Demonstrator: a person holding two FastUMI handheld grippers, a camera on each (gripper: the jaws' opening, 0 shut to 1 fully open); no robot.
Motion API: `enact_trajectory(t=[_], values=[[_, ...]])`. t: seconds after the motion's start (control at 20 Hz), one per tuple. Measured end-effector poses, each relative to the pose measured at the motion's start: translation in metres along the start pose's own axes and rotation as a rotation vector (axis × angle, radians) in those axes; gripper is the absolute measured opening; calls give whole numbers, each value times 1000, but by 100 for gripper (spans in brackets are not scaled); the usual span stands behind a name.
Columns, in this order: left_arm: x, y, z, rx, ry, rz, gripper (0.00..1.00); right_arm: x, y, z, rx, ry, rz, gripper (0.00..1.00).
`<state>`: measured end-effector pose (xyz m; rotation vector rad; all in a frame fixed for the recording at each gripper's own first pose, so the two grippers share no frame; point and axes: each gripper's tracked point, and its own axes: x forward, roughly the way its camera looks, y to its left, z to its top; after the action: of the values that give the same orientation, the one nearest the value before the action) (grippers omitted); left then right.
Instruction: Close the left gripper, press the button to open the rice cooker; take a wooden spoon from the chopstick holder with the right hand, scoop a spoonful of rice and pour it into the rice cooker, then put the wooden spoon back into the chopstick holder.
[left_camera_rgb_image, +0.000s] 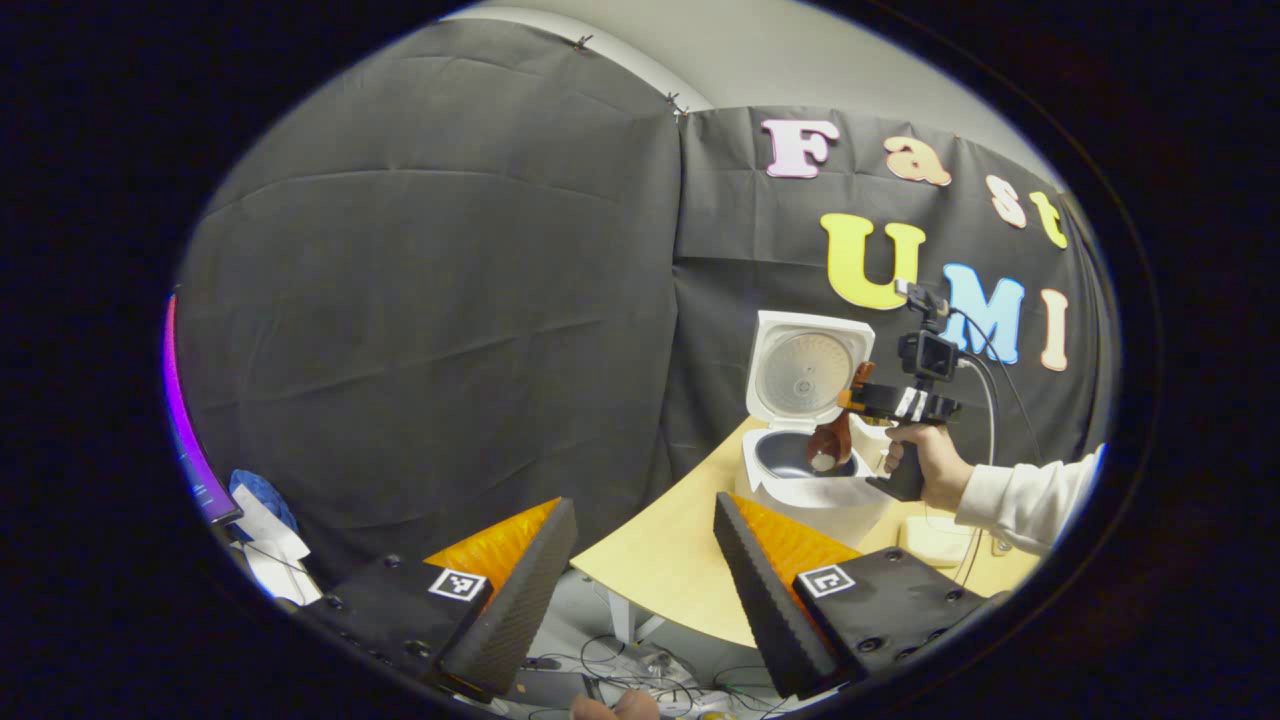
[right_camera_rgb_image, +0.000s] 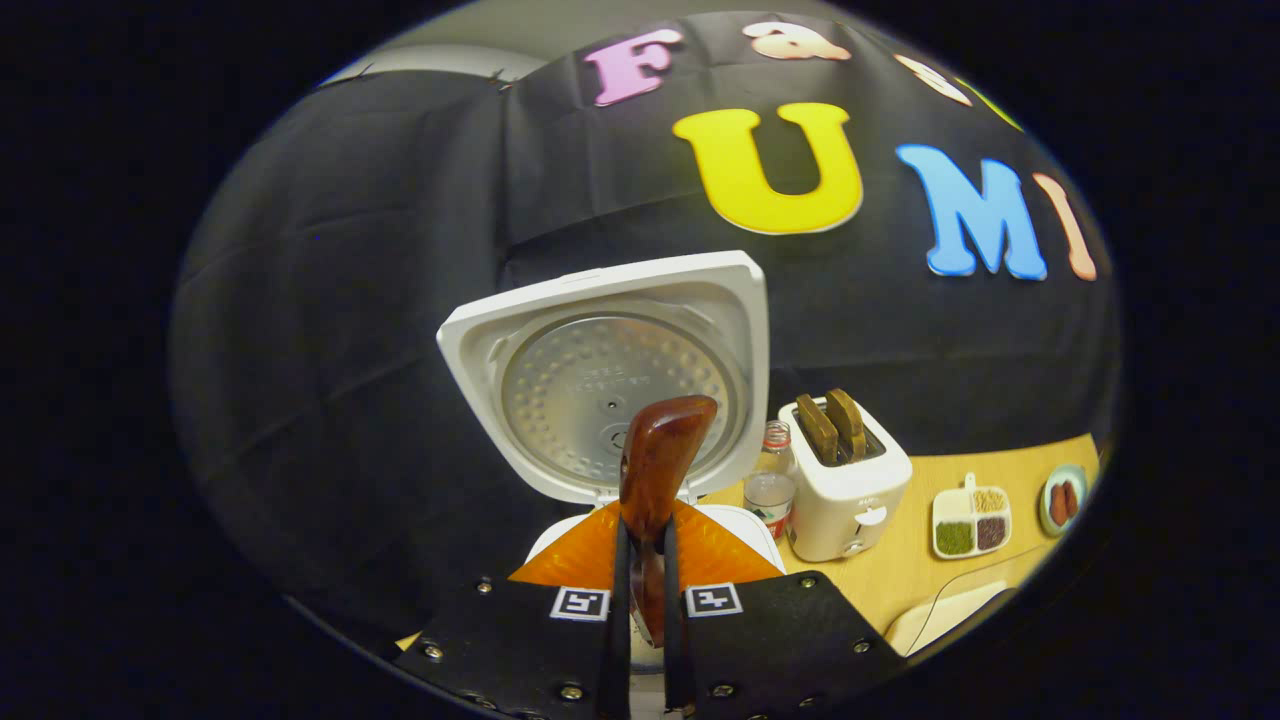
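The white rice cooker stands on the wooden table with its lid raised upright. In the left gripper view, a hand holds my right gripper over the inner pot, shut on the wooden spoon. The spoon's bowl hangs down into the pot with a white patch on it. My left gripper is open, off the table's near-left edge, holding nothing. In the right gripper view, my right gripper clamps the brown spoon handle, which rises in front of the open lid.
Right of the cooker stand a small bottle and a white toaster with two slices in it. Farther right lie a divided dish and a small plate. Cables lie on the floor under the table.
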<state>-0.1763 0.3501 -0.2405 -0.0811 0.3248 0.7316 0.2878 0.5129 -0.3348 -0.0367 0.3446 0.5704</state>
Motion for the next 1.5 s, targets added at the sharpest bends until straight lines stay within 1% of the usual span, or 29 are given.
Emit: enact_trajectory(t=[0.05,0.25,0.4,0.6,0.65,0.7,0.75,0.85,0.95,1.05,1.2,1.25,1.35,1.4,1.5], values=[[2,0,-3,-3,7,0,99,3,6,-3,-78,-8,7,13],[7,-4,-10,0,23,1,99,7,23,-14,-355,-27,30,13],[11,-6,-12,-7,27,3,99,4,28,-15,-559,-65,16,13],[10,-5,-12,-12,27,4,99,-1,34,-10,-734,-129,16,13],[10,-4,-12,-14,26,3,97,-2,35,-13,-751,-124,22,13],[9,-4,-11,-14,25,3,96,-1,33,-17,-729,-104,31,13],[8,-3,-9,-13,18,3,97,-1,31,-18,-671,-82,40,14],[5,-2,-5,-16,5,0,99,-1,25,-17,-539,-52,37,13],[0,-1,-2,-21,-10,-7,99,-19,26,-16,-385,-14,67,14],[-1,1,-2,-25,-21,-15,99,-34,18,-3,-222,14,88,13],[-8,2,3,-41,-44,-30,99,-52,8,20,-17,24,119,14],[-13,2,6,-48,-52,-36,97,-60,3,27,55,31,133,14],[-20,0,8,-64,-60,-50,99,-79,-15,39,181,27,132,14],[-25,1,9,-69,-64,-59,99,-90,-25,47,208,16,119,13],[-34,-4,11,-81,-77,-81,99,-115,-47,53,215,8,92,13]])
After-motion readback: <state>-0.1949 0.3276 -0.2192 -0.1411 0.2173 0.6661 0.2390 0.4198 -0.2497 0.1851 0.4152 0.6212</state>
